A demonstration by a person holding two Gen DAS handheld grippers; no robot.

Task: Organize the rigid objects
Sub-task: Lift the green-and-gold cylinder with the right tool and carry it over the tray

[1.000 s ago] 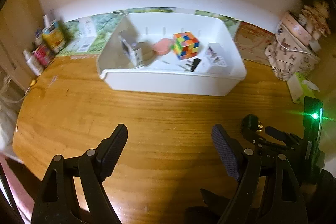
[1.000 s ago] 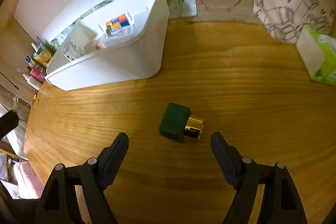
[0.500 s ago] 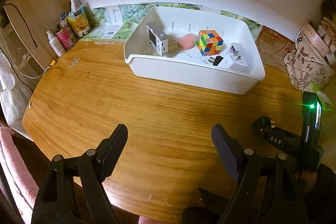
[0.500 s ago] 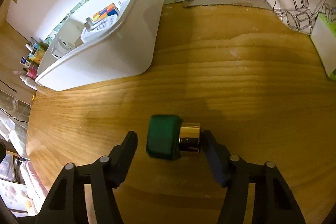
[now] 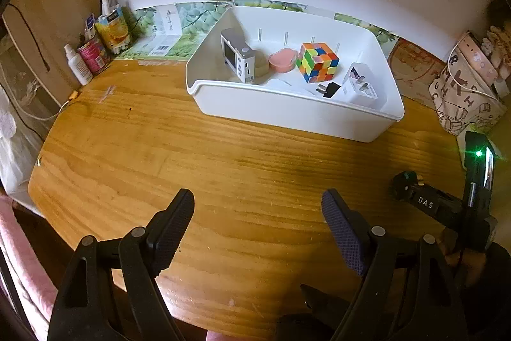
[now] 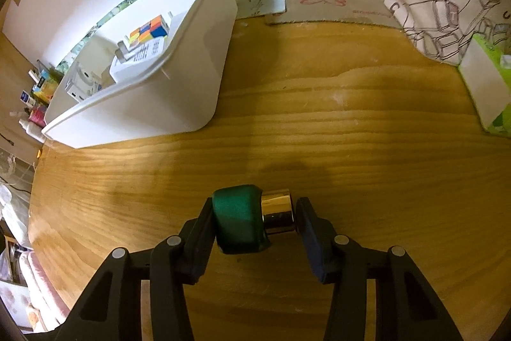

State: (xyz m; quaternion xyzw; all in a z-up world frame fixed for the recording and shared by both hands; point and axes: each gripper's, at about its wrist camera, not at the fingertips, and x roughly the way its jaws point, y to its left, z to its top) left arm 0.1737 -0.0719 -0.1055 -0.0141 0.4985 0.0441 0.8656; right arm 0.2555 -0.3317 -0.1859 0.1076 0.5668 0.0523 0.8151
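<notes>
One green bottle (image 6: 238, 222) with a gold cap (image 6: 277, 211) lay on the tabletop (image 6: 351, 165) at lower centre, long axis across the frame, cap pointing right. The right gripper (image 6: 254, 224) clenched it end to end. The left gripper (image 5: 257, 222) stood spread, holding nothing. One white bin (image 5: 287, 112) held one cube (image 5: 317, 62).

Both grippers share one build. The left gripper (image 5: 257, 227) has matte black plastic arms with long slots, round silver rivets at the joints, and dark blue cross-hatched pads (image 5: 340, 229) on its fingers. The right gripper (image 6: 254, 221) matches it; seen from the left, its black body carries white letters "DAS" and a glowing green light.
</notes>
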